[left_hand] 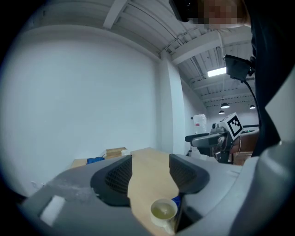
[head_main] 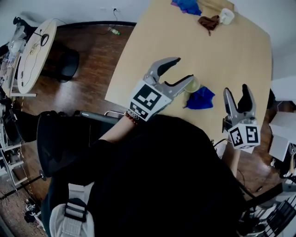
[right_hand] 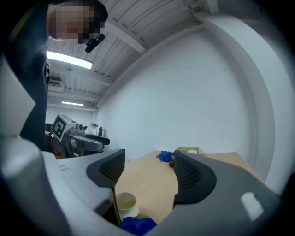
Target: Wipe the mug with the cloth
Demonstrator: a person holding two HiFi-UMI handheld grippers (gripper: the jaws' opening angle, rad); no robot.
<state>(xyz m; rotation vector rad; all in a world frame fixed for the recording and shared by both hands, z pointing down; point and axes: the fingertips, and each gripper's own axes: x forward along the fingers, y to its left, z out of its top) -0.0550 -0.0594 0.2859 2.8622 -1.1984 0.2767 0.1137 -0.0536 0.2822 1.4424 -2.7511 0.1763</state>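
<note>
Mug (head_main: 193, 84) and cloth (head_main: 200, 98) both lie free on the table (head_main: 222, 51), held by neither tool. The left gripper (left_hand: 150, 170) has its jaws spread wide, with only bare tabletop showing between the ribbed pads; the mug (left_hand: 163, 212) sits low in that view, beneath the gap and close under the right-hand jaw, a sliver of the blue cloth (left_hand: 175, 201) just behind it. The right gripper (right_hand: 149, 173) also stands well open and holds nothing, with the mug (right_hand: 126, 203) below its left-hand jaw and the cloth (right_hand: 137, 225) crumpled at the lower edge in front of it. From the head view the left gripper (head_main: 184, 68) hangs above the table's near edge, its lower jaw crossing in front of the mug, while the right gripper (head_main: 236, 89) points up the table a little to the right of the cloth. The mug stands upright, pale with a yellowish inside, just beside the cloth; whether they touch I cannot tell. At the far end of the table lie another blue cloth (head_main: 187, 6), a brown cloth (head_main: 209, 21) and a white mug (head_main: 226, 16). A beaded bracelet (head_main: 131, 118) shows at the left wrist, and dark wooden floor (head_main: 88, 83) lies beyond the table's left side.
</note>
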